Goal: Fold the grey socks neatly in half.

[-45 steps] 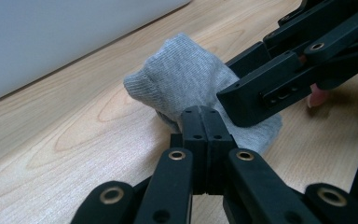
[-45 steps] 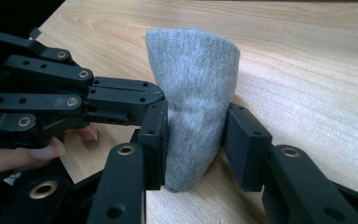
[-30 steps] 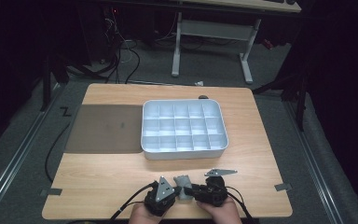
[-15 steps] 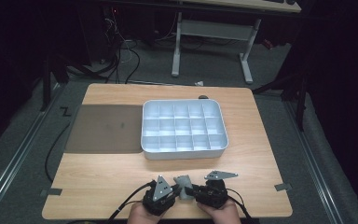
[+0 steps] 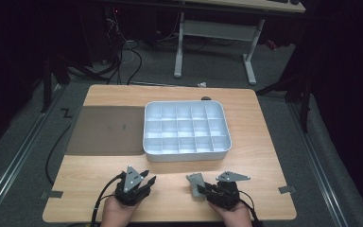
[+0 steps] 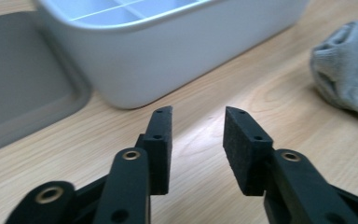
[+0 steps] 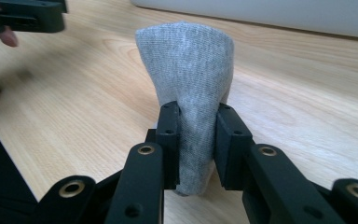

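A grey knitted cloth (image 7: 186, 70), folded and sock-like, stands up from the wooden table between the pads of my right gripper (image 7: 196, 126), which is shut on it after closing a little tighter. In the high view the cloth (image 5: 194, 182) sits at the front, just left of the right gripper (image 5: 202, 190). My left gripper (image 5: 145, 181) is apart from it at the front left. Its jaws have just been opening and nothing is between them. The left gripper (image 6: 198, 126) points at the white tray's wall (image 6: 168, 60), with the cloth (image 6: 345, 70) off to the right.
A white compartment tray (image 5: 187, 154) stands mid-table, and I see nothing in its cells. A dark mat (image 5: 106, 130) lies flat to its left. Bare wood runs along the front between the grippers. The table's front edge is close behind both hands.
The left gripper has let go of the cloth, opened, and moved left away from it. The right gripper stays in place, keeping the cloth.
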`<control>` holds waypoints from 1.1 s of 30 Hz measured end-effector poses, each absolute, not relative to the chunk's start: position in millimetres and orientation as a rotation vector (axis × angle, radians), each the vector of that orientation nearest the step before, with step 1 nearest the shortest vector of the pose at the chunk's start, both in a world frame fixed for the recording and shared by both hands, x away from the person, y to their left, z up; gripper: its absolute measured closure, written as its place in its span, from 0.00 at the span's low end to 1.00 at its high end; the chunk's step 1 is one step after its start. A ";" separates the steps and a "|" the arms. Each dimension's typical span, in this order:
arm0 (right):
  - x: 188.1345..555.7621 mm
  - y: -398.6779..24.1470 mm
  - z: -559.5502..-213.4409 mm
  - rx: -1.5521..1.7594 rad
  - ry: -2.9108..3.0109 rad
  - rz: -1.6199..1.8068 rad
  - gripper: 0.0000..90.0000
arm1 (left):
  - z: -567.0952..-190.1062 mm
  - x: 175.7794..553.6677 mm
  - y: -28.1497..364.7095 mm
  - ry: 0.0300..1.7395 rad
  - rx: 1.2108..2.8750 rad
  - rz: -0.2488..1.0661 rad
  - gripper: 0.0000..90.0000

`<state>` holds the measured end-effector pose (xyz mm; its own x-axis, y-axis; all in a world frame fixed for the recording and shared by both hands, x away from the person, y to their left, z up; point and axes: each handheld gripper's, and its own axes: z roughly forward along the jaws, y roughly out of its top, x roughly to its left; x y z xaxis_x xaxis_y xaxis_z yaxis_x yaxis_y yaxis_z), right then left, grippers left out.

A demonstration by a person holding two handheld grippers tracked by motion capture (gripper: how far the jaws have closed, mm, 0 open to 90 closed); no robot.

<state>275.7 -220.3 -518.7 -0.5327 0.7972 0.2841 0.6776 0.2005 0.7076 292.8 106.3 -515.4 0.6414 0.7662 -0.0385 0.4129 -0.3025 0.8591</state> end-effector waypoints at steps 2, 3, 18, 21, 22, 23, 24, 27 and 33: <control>275.2 -224.6 -519.0 1.437 2.306 1.238 0.83 | -518.7 291.0 113.9 0.949 1.901 0.471 0.67; 275.0 -225.8 -518.8 1.443 2.301 1.235 0.83 | -518.7 291.0 113.9 0.949 1.901 0.471 0.67; 270.8 -247.8 -514.9 1.462 2.245 1.180 0.83 | -518.0 289.2 123.9 0.932 1.908 0.503 0.59; 270.6 -249.5 -514.8 1.460 2.238 1.166 0.83 | -518.0 289.3 124.3 0.933 1.900 0.499 0.58; 270.4 -250.4 -514.5 1.451 2.228 1.145 0.83 | -518.2 290.0 124.8 0.933 1.898 0.487 0.57; 270.6 -251.2 -514.1 1.443 2.228 1.132 0.83 | -518.5 290.6 124.9 0.935 1.896 0.483 0.57; 270.7 -251.6 -513.5 1.445 2.220 1.122 0.83 | -518.8 291.1 125.0 0.935 1.894 0.480 0.57; 271.6 -252.3 -511.2 1.426 2.224 1.071 0.83 | -519.5 292.8 126.0 0.935 1.891 0.470 0.56; 273.5 -247.4 -497.2 1.392 2.260 0.837 0.83 | -522.7 296.8 128.4 0.919 1.908 0.495 0.57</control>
